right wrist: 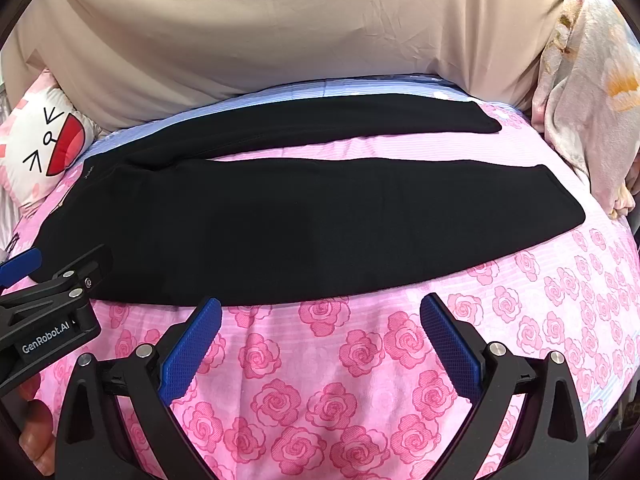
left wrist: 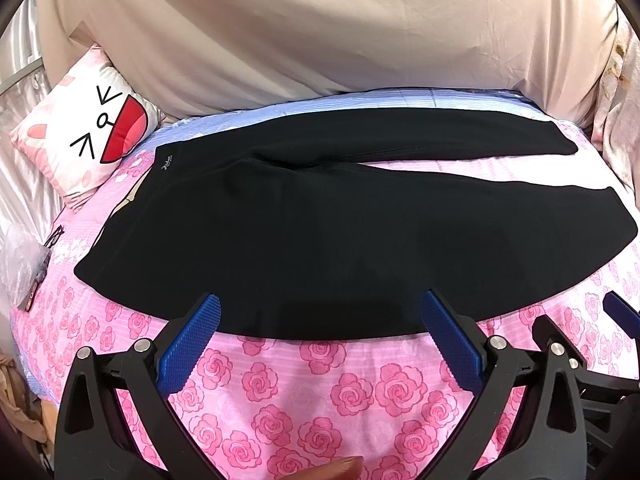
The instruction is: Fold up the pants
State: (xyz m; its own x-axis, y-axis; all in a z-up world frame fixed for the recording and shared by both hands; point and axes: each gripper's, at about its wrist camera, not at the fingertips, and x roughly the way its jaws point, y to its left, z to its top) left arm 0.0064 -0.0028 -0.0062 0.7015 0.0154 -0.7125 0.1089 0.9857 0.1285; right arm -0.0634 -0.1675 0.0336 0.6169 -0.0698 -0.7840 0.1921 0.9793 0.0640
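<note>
Black pants (left wrist: 340, 232) lie flat on a pink rose-print bedsheet (left wrist: 300, 392), waist to the left and both legs running right, spread in a narrow V. My left gripper (left wrist: 320, 300) is open, its blue pads (left wrist: 192, 344) hovering over the near hem of the pants by the waist end. My right gripper (right wrist: 320, 302) is also open, at the near edge of the pants (right wrist: 300, 220) around mid-leg, holding nothing. The left gripper (right wrist: 60, 260) also shows at the left of the right wrist view, over the waist corner.
A cartoon-face pillow (left wrist: 84, 136) sits at the far left beside the waistband. A beige cover (left wrist: 320, 32) rises behind the bed. Floral fabric (right wrist: 592, 80) is bunched at the right. A plastic bag with small items (left wrist: 24, 256) lies at the left edge.
</note>
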